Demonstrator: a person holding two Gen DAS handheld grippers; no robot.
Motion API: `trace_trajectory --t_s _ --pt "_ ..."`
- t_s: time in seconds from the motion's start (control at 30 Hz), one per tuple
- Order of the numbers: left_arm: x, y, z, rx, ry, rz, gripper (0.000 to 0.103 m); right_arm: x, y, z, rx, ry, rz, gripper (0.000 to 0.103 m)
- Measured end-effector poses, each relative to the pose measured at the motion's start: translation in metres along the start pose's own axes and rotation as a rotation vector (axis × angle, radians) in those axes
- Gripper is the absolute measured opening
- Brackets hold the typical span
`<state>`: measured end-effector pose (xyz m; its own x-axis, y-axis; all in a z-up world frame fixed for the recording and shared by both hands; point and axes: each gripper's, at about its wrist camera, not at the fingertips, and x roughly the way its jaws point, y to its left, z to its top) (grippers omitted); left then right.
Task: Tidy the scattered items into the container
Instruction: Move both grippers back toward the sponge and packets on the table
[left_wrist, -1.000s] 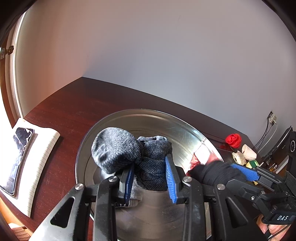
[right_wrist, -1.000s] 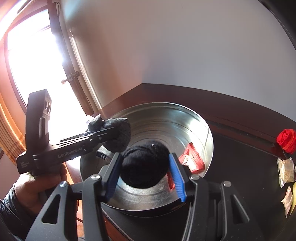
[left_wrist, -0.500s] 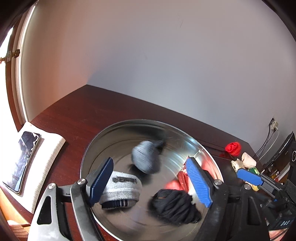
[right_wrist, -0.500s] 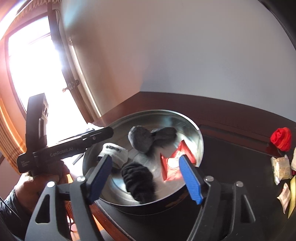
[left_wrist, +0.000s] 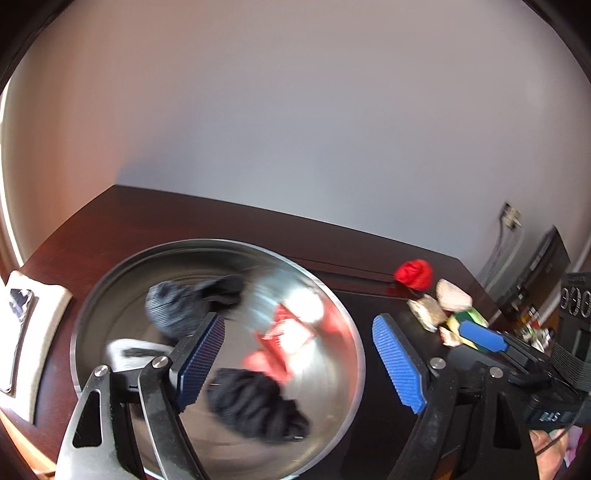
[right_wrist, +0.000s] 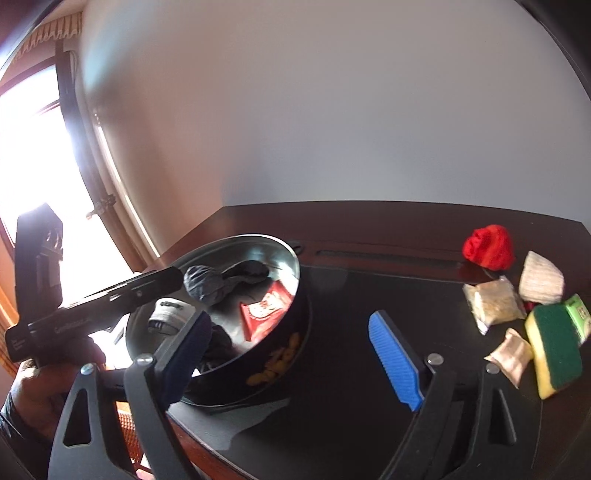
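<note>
Left gripper: jaws spread wide, nothing between the blue pads, held over the near rim of the metal bowl.
Right gripper: jaws likewise wide and empty, above the dark table just right of the bowl.

Inside the bowl, nearest first:
- black sock, bunched, on the near part of the floor;
- white-grey sock, rolled, at the left side, partly behind the left gripper's finger;
- red snack packet, lying flat toward the right wall;
- dark grey sock, balled with a tail, at the far side.

On the table, outside the bowl, well to its right:
- yellow-and-green sponge, nearest;
- small beige packet, just beside the sponge;
- clear packet of pale grains, behind these;
- green packet, touching the sponge's far end;
- cream rolled sock;
- red rolled sock, farthest.

Left edge: white notepad with a phone on it.
</note>
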<state>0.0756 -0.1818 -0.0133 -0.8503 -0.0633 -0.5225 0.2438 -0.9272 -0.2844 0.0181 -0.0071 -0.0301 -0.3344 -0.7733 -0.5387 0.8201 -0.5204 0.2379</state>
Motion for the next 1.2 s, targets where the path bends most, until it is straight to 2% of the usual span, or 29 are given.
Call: trace_trajectory --t_s 0.27,0.93,1.2 --pt "0.016 -0.035 -0.001 0.044 0.033 -0.054 0.088 -0.018 -0.031 -0.005 0.048 -0.020 -0.060 0.094" --pt "0.051 -0.096 -0.014 0.123 0.119 -0.114 0.088 -0.046 -0.098 -0.026 0.156 -0.034 -0.177 0.099" --pt "0.072 -0.117 -0.023 0.092 0.150 -0.165 0.088 -0.063 -0.125 -0.037 0.176 -0.056 -0.264 0.102"
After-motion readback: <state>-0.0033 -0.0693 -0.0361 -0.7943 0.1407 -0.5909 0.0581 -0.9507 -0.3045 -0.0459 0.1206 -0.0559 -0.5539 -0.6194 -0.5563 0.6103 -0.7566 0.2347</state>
